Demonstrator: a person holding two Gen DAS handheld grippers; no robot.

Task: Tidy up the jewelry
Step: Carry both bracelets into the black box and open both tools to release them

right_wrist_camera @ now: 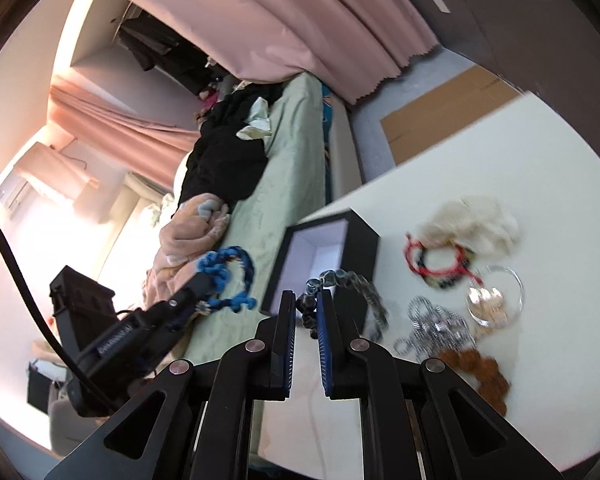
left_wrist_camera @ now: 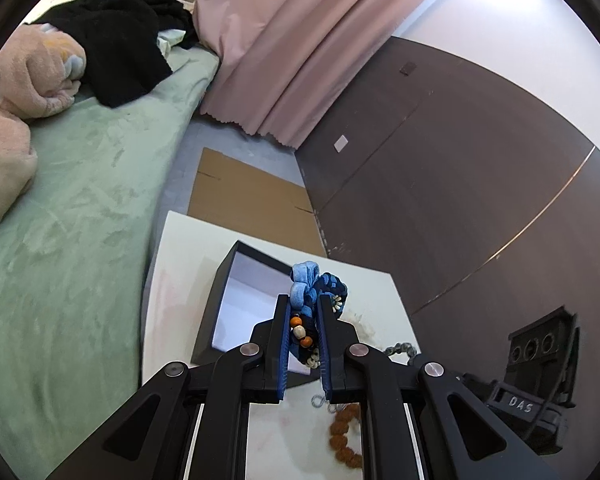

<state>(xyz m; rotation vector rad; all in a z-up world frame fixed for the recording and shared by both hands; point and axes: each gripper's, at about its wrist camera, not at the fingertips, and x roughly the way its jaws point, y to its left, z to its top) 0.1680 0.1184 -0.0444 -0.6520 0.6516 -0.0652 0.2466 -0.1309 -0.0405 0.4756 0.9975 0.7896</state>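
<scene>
**Both grippers loaded above the white table**

I am working in a bedroom: a bed with a green cover runs along the left, pink curtains hang behind it, and a flattened piece of cardboard lies on the floor past the far edge of the white table.

My left gripper is clamped on a blue braided bracelet. Its cord bunches up above the fingertips, and orange and pale beads sit in the gap between the pads. From the right wrist view the same bracelet hangs as a loop off to the left, over the bed side rather than over the table.

My right gripper is closed on a dark beaded bracelet. A few glossy beads are pinched between the pads and the rest arcs away to the right, blurred.

The black jewelry box stands open on the table just ahead of both tools, showing a white lining.

Spread on the table to the right of the box are a red and black bracelet, a silver chain, a brown beaded bracelet, a clear glass dish holding something golden, and a white fluffy wad behind them.
</scene>
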